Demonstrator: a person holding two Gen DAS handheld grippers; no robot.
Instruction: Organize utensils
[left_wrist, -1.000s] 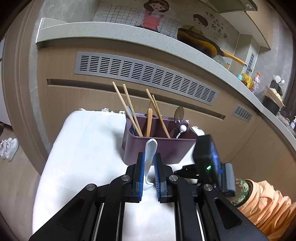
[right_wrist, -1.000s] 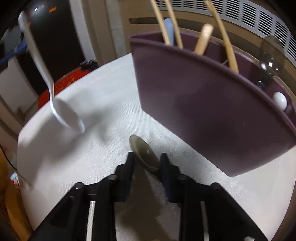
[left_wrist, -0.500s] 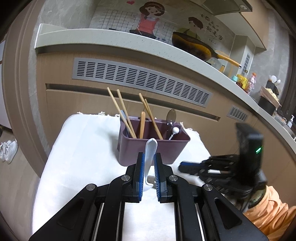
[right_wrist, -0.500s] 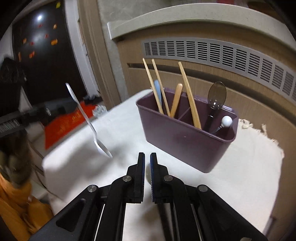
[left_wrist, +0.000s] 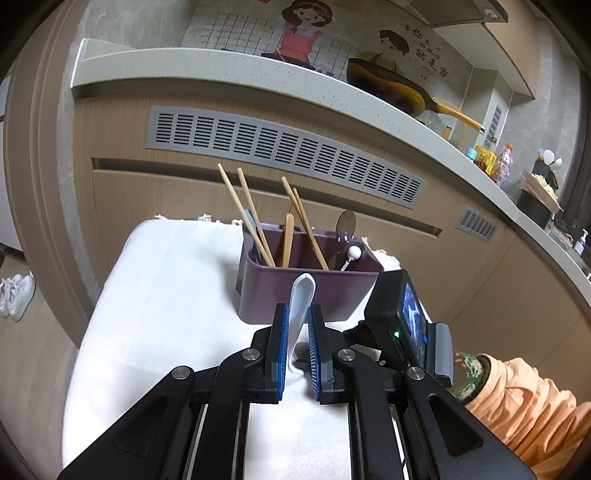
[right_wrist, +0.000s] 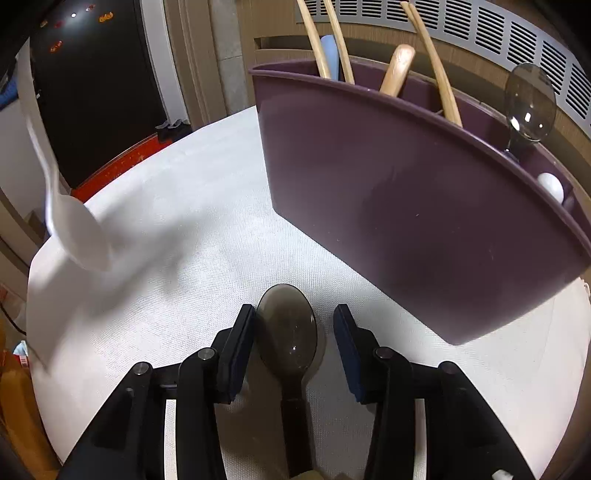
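My right tongs (right_wrist: 293, 341) just started opening around the smoky translucent plastic spoon (right_wrist: 288, 341) for pickup, left tongs (left_wrist: 297, 334) clamped on the white plastic spoon (left_wrist: 301, 306).

I am in a home kitchen. Ahead of my fingers and above them runs a long pale counter (left_wrist: 258, 75) over wooden cabinet fronts (left_wrist: 177, 192) with grey vent grilles (left_wrist: 284, 155). On the counter lies a frying pan (left_wrist: 391, 92) with a yellow handle, and further right stand bottles (left_wrist: 495, 162). The tiled wall behind carries cartoon stickers (left_wrist: 299, 26). Far left of my fingers, white shoes (left_wrist: 16, 295) lie on the floor.
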